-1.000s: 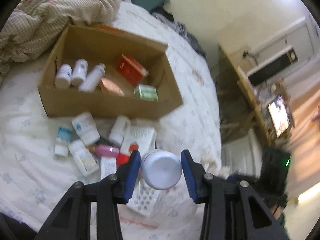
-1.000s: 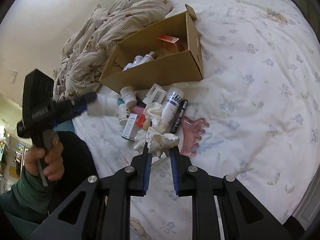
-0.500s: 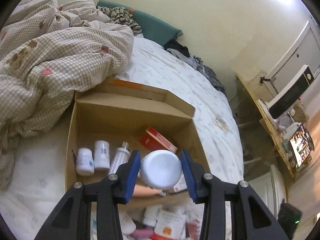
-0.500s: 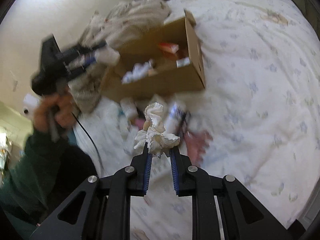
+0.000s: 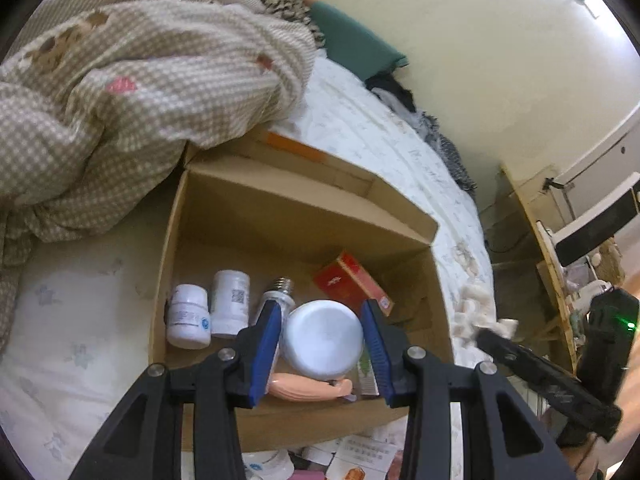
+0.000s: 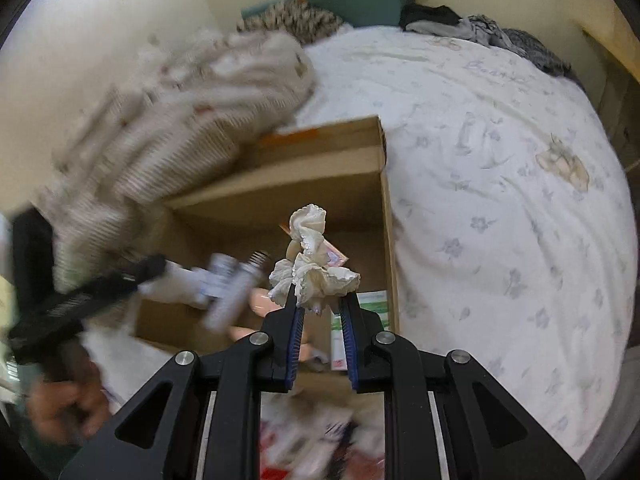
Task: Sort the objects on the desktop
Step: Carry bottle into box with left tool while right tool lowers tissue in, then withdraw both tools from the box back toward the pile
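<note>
Left wrist view: left gripper [image 5: 322,346] clamps white jar [image 5: 322,344] above cardboard box [image 5: 256,216]; two white bottles [image 5: 208,312], red carton [image 5: 352,282] inside, labels unreadable. Right gripper [image 6: 320,314] pinches crumpled tissue [image 6: 310,264] over box.

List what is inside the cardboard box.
In the cardboard box: two white bottles, a light bulb, a red carton, a green-and-white carton and a pink item. The left gripper and its white jar cover the floor behind them.
</note>
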The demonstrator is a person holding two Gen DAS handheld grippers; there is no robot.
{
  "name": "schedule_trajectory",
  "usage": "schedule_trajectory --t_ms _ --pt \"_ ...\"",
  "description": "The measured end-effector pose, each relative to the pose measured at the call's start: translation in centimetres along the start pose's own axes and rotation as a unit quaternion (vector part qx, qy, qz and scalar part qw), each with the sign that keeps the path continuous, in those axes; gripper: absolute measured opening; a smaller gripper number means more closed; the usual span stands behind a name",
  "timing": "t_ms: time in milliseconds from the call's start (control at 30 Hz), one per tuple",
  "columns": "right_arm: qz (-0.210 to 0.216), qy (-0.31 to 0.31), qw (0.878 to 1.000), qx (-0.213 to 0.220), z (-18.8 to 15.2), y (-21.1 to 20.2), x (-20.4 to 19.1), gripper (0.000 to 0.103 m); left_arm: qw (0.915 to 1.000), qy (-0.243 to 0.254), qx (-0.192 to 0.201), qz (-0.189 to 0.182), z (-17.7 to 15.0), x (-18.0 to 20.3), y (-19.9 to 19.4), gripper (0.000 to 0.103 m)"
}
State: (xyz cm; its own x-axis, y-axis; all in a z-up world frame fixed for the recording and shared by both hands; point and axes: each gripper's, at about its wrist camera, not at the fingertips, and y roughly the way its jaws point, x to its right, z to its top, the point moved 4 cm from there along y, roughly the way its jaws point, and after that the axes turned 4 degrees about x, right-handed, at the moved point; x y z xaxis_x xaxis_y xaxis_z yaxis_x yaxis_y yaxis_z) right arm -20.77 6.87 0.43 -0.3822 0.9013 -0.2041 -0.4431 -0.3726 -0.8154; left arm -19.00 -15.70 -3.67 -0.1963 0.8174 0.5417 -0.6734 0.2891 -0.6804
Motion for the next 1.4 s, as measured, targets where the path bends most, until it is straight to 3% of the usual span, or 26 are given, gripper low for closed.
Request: schedule_trajectory --t_ms 100,233,300,333,767,1133,1300,1400 --pt "-0.007 0.007 1.000 -0.025 -0.5 2.2 0.0 0.026 0.9999 0.006 -0.014 0.006 -0.3 0.0 0.9 0.042" --pt "-0.005 0.037 0.999 -0.037 -1.3 2.6 0.6 0.064 0.9985 0.019 -0.044 0.025 -1.0 0.4 2.2 0.044" --pt "-0.009 0.029 0.999 -0.023 -1.3 1.9 0.6 0.064 0.9986 0.022 -0.039 0.026 -1.0 0.5 2.0 0.059" --pt "-0.011 0.026 0.999 -0.020 -1.4 1.5 0.6 0.064 0.9987 0.023 -0.037 0.027 -1.0 0.5 1.9 0.061" --pt "0.017 0.029 0.999 -0.001 -3.9 -5.2 1.3 0.064 0.9979 0.054 -0.033 0.009 -3.0 2.8 0.3 0.061" --pt "0.035 0.036 0.999 0.002 -10.6 -10.5 3.3 0.064 0.9934 0.097 -0.054 0.028 -7.1 3.7 -2.3 0.061" --pt "0.048 0.063 0.997 -0.001 -13.2 -10.8 4.7 0.064 0.9906 0.116 -0.064 0.033 -9.7 4.6 -3.3 0.061" --pt "0.079 0.096 0.992 -0.015 -14.8 -10.2 5.6 0.064 0.9873 0.135 -0.078 0.030 -11.5 5.5 -3.4 0.061"
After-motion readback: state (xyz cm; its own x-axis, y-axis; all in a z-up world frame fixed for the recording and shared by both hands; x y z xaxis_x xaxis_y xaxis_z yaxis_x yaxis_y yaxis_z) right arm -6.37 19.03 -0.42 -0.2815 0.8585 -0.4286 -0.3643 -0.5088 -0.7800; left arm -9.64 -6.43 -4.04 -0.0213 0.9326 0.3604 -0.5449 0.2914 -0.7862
